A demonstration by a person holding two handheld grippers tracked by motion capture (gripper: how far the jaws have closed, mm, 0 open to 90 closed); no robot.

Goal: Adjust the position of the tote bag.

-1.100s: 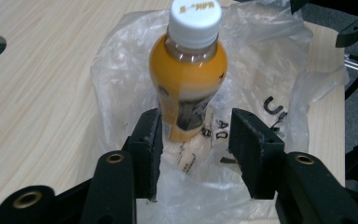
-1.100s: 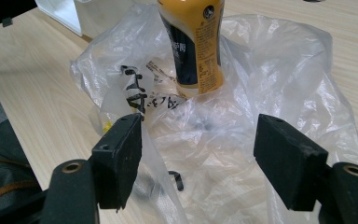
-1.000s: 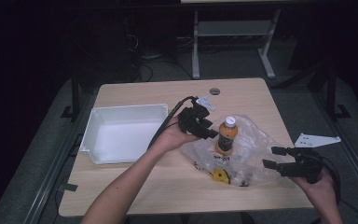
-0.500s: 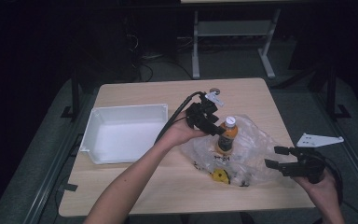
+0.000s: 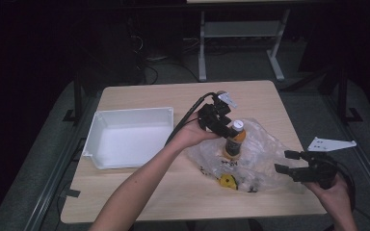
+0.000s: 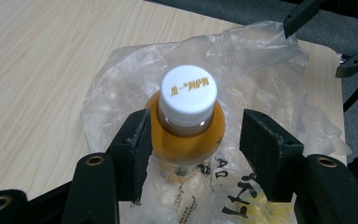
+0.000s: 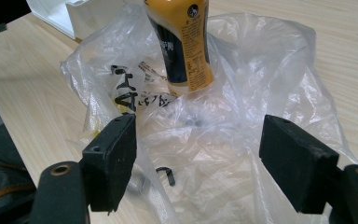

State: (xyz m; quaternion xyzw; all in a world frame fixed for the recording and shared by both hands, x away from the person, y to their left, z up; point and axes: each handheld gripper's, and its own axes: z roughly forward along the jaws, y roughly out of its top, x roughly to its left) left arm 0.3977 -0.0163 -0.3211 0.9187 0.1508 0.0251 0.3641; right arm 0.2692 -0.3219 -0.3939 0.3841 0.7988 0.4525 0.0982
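An orange drink bottle [image 5: 233, 140] with a white cap stands upright on a crumpled clear plastic bag [image 5: 266, 161] on the wooden table. My left gripper [image 5: 227, 130] reaches to the bottle's neck from the left. In the left gripper view the bottle [image 6: 186, 128] stands between the jaws of my left gripper [image 6: 196, 119]; they have just been opening, and the right pad is clear of it. My right gripper [image 5: 284, 161] hovers open at the bag's right edge. In the right gripper view my right gripper [image 7: 198, 126] faces the bag [image 7: 223, 116] and the bottle [image 7: 182, 42].
A white tray [image 5: 130, 115] sits on the left half of the table. A small yellow item [image 5: 228, 181] and other small bits lie in the bag near the front. The table's right edge is close behind my right hand.
My left gripper has shifted up and to the right along the bottle towards its cap, and its jaws stand wider. The right gripper has stayed where it was.
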